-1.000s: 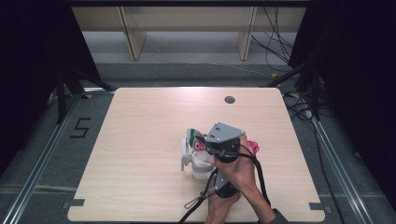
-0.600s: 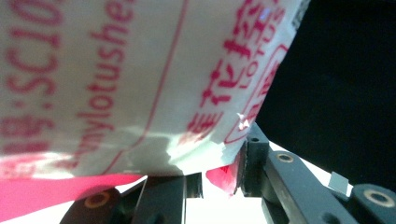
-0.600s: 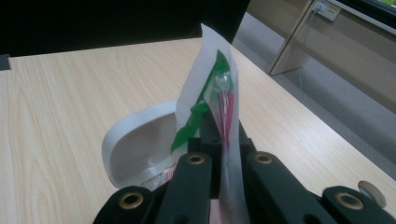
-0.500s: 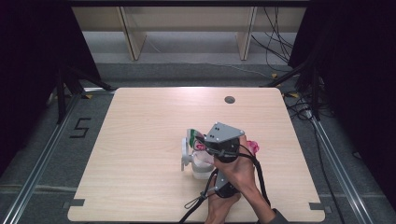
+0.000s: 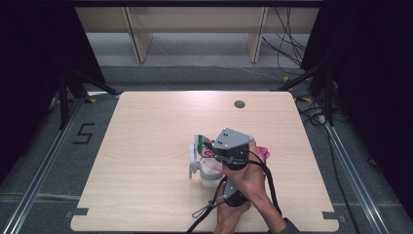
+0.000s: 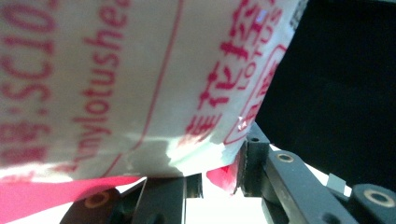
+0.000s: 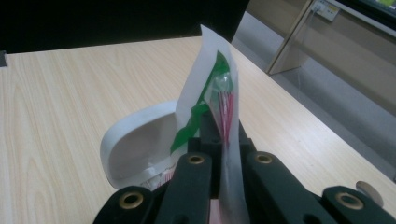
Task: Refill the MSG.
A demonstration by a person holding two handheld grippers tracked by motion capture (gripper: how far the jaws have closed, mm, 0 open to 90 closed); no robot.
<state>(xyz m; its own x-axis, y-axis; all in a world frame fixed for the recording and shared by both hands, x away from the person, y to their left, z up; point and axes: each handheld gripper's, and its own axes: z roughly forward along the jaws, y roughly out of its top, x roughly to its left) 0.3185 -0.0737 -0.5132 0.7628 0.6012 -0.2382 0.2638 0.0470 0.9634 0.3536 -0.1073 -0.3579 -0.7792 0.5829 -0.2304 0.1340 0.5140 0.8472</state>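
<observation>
Wooden bench [image 5: 146, 161] carries everything, all of it bunched at lower centre of the high view. White bowl [image 5: 203, 170] sits there under the hands; in the right gripper view its rim shows at centre left [image 7: 135, 126], and it looks rigid and light, likely to slide on the smooth top if nudged. Packet [image 7: 212, 100] is the thing in hand: thin plastic film, white with green and red print, standing upright mid-frame just over the bowl's near edge. Same or a second film sheet with red lettering [image 6: 140, 79] covers the upper left of the left gripper view; I can't tell whether it's one packet.

Right tongs [image 7: 219, 140] are clenched on the packet's lower edge, film pinched between the jaws. Left tongs [image 6: 219, 172] stand partly closed, the sheet's bottom corner at the jaw tips; contact looks like a pinch on the corner, though it's too close to be sure.

Handling guess: featherweight, floppy, slick, tears easily. Best grabbed at a sealed edge or corner, two points apart, so it doesn't fold or slip.
</observation>
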